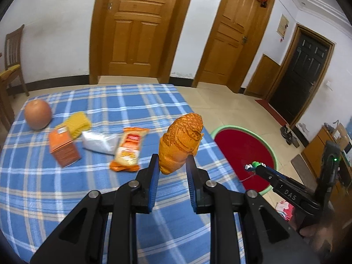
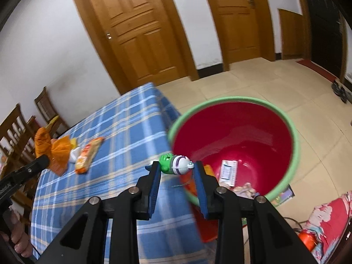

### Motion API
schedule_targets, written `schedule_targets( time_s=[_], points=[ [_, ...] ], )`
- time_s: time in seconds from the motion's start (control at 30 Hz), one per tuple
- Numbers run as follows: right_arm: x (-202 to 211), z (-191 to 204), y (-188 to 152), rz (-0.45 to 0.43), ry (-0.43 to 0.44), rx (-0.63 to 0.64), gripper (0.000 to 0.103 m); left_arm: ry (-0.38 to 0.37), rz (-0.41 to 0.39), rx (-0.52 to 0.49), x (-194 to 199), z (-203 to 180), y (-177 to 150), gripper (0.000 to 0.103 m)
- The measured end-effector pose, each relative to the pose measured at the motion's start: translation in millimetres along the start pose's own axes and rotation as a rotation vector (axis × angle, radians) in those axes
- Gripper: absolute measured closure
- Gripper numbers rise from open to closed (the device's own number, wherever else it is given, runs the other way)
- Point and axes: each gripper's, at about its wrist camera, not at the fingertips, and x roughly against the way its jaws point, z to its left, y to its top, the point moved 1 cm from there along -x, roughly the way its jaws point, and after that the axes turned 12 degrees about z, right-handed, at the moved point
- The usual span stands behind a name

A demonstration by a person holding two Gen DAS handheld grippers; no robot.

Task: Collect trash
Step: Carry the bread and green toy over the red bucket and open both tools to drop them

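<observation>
My left gripper (image 1: 172,162) is shut on a crumpled orange wrapper (image 1: 180,140), held up over the right part of the blue plaid table (image 1: 110,101). The right wrist view shows the same gripper (image 2: 47,159) and wrapper (image 2: 51,146) at the left. My right gripper (image 2: 177,167) is shut on a small green and white toy (image 2: 175,165), just over the table's corner beside a red bin with a green rim (image 2: 294,145). From the left wrist view, the right gripper (image 1: 256,168) with the toy (image 1: 253,165) hangs over the bin (image 1: 220,129).
On the table lie an orange snack packet (image 1: 129,149), a white plastic bag (image 1: 99,142), an orange box (image 1: 63,147), a yellow sponge (image 1: 79,123) and a round orange fruit (image 1: 37,114). A white and blue carton (image 2: 228,172) lies in the bin. Wooden chairs (image 2: 15,129) stand beyond the table.
</observation>
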Motion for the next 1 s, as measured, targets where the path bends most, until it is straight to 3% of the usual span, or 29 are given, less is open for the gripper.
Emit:
schedule_targets(
  time_s=[0.3, 0.73, 1.0],
  points=[
    [-5, -40, 1, 0.009, -0.047, -0.102, 0.068, -0.032, 0.038, -0.056, -24, -33, 13, 0.08],
    [15, -68, -1, -0.028, -0.05, -0.166, 0.049, -0.073, 0.105, -0.157, -69, -85, 24, 0.08],
    [22, -82, -5, -0.041, -0.052, -0.214, 0.043, -0.093, 0.153, -0.227, -100, -120, 24, 0.08]
  ],
)
